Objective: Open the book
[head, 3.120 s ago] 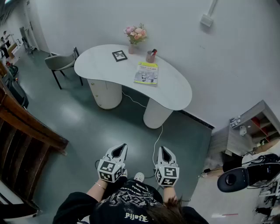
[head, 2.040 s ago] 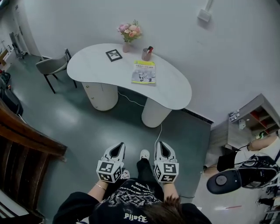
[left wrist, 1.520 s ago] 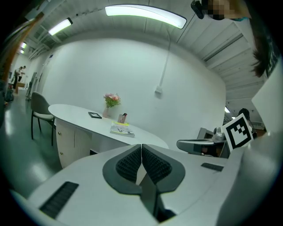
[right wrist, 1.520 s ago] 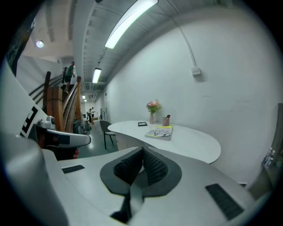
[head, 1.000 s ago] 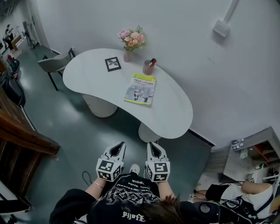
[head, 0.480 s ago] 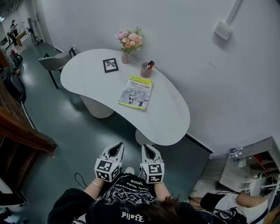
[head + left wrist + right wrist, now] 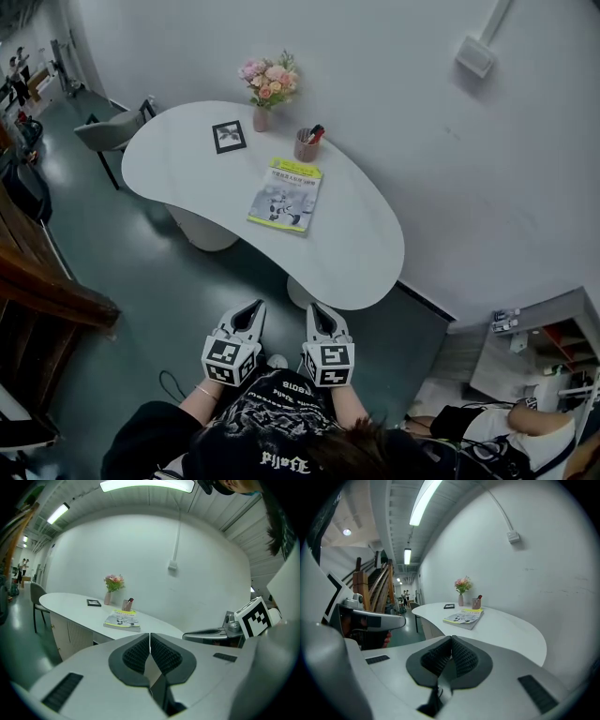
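Left hand-held gripper (image 7: 251, 309): jaws pressed tight together, nothing between them. Right hand-held gripper (image 7: 317, 311) just beside it, pinched shut too, and empty. Both are held low in front of the person, pointing over the green floor (image 7: 141, 253) towards the white surface (image 7: 361, 244). The surface's rounded near end and one pedestal (image 7: 296, 292) stand between them and the book (image 7: 285, 195), which lies closed and flat mid-surface, well apart from both. Past the book there's a pen cup (image 7: 306, 145), a small picture frame (image 7: 228, 136) and a vase of flowers (image 7: 263, 86) by the wall. A chair (image 7: 108, 134) sits at the far end, and a wooden rail (image 7: 47, 281) runs along the left.
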### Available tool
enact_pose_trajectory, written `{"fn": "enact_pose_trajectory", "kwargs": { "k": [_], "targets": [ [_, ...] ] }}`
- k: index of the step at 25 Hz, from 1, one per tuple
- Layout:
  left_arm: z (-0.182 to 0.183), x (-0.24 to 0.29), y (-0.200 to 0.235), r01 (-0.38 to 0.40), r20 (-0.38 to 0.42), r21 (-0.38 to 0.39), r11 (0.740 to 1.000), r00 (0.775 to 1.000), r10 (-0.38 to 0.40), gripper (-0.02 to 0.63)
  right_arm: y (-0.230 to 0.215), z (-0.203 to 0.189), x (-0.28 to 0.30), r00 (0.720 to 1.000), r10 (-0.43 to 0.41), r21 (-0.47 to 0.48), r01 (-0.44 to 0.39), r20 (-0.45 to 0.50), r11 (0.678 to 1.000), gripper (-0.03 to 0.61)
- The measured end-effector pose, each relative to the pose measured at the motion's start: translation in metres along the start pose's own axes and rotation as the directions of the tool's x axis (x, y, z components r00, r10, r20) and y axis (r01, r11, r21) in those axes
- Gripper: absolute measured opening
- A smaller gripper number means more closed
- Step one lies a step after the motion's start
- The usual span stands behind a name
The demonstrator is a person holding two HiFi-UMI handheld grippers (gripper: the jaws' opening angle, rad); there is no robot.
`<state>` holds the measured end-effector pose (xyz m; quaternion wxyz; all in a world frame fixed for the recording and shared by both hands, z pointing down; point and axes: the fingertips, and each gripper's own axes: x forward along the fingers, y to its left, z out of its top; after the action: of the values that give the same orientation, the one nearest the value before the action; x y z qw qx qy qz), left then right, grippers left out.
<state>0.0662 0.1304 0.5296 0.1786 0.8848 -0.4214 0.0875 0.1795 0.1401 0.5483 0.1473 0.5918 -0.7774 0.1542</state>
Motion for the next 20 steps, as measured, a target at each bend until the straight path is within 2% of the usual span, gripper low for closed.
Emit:
{"fn": "enact_pose_trajectory", "kwargs": {
  "k": [6,10,20],
  "targets": [
    [0.011,0.017,0.027,-0.012,0.009,0.003,1.000,1.000,0.012,0.025,-0.009,0.004,0.024,1.000,-0.017,0.083,0.017,0.000,0.996,0.028],
    [0.024,0.037,0.048,-0.006,0.014,-0.002,1.000,1.000,0.006,0.025,-0.015,0.013,0.047,0.999,-0.030,0.061,0.031,-0.017,0.998,0.028],
    [0.059,0.088,0.111,0.021,0.014,0.013,1.000,1.000,-0.021,0.025,-0.031,0.048,0.111,0.995,-0.095,0.096,0.095,-0.007,0.991,0.028]
  ]
}}
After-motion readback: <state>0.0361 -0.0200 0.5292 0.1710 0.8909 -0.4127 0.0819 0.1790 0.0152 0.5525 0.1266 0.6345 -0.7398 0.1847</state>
